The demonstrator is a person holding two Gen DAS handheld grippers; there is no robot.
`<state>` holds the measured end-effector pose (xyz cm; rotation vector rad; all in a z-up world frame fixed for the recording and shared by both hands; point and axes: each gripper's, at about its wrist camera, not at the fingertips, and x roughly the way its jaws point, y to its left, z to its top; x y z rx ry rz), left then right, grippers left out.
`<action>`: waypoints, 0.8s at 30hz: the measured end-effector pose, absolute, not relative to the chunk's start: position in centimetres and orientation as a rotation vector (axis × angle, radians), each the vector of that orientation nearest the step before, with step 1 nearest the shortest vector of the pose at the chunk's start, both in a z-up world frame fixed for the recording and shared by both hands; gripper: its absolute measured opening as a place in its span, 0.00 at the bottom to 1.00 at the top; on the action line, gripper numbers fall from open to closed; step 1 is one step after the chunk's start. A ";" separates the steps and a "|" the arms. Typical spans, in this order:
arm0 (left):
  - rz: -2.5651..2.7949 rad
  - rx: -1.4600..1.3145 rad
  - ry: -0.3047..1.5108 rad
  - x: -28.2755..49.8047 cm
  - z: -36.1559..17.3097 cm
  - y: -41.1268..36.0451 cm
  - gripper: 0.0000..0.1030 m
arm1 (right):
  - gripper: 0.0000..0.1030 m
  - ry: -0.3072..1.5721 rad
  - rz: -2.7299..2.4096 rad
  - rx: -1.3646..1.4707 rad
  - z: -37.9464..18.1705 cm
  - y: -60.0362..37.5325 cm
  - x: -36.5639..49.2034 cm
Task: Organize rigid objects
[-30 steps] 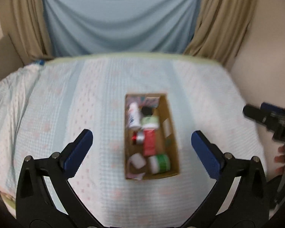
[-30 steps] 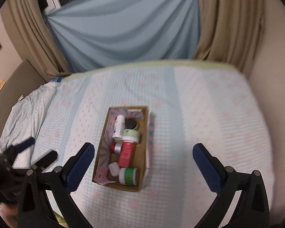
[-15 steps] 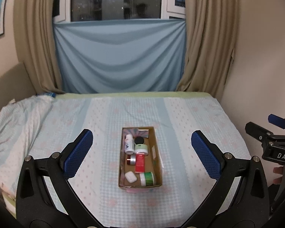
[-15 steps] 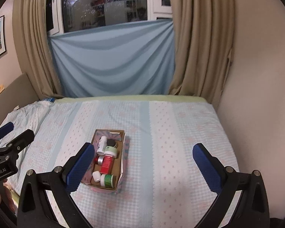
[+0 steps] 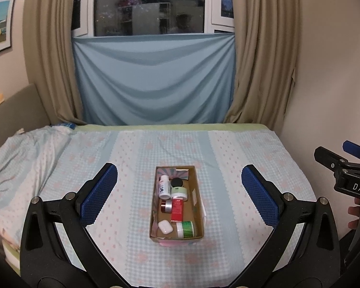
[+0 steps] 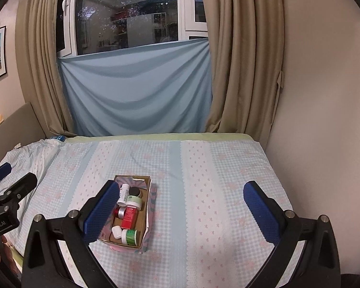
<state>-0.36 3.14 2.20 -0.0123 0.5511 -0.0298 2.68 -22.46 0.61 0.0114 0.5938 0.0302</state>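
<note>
A small cardboard box (image 5: 200,206) (image 6: 148,210) stands on the bed, holding several items: a white bottle (image 5: 164,186), a black-lidded jar (image 5: 177,182), a pale green jar (image 5: 179,192), a red tube (image 5: 177,208), a red-capped jar (image 5: 166,206), a white earbud case (image 5: 165,226) and a green jar (image 5: 186,229). My left gripper (image 5: 178,194) is open and empty, held back above the bed's near edge, with the box seen between its fingers. My right gripper (image 6: 180,211) is open and empty, to the box's right. Each gripper shows at the edge of the other's view.
The bed (image 5: 240,148) has a light blue patterned sheet, with a rumpled pillow (image 5: 24,148) at the left. A wall (image 6: 324,96) runs along the bed's right side. Beige curtains (image 5: 259,60) and a blue cloth (image 5: 153,81) hang behind the far edge.
Both grippers have pulled back and tilted up from the box, so it looks smaller and the window has come into view. Both stay open and empty.
</note>
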 end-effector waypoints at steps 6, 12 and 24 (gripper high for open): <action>-0.024 -0.004 0.547 -0.6 2.4 2.7 1.00 | 1.00 0.595 0.030 0.010 0.6 -22.5 2.7; -0.028 -0.005 0.544 -0.6 2.5 2.4 1.00 | 1.00 0.590 0.032 0.009 0.6 -22.8 2.7; -0.026 0.002 0.535 -1.3 2.8 2.3 1.00 | 1.00 0.583 0.034 0.008 1.1 -23.1 2.2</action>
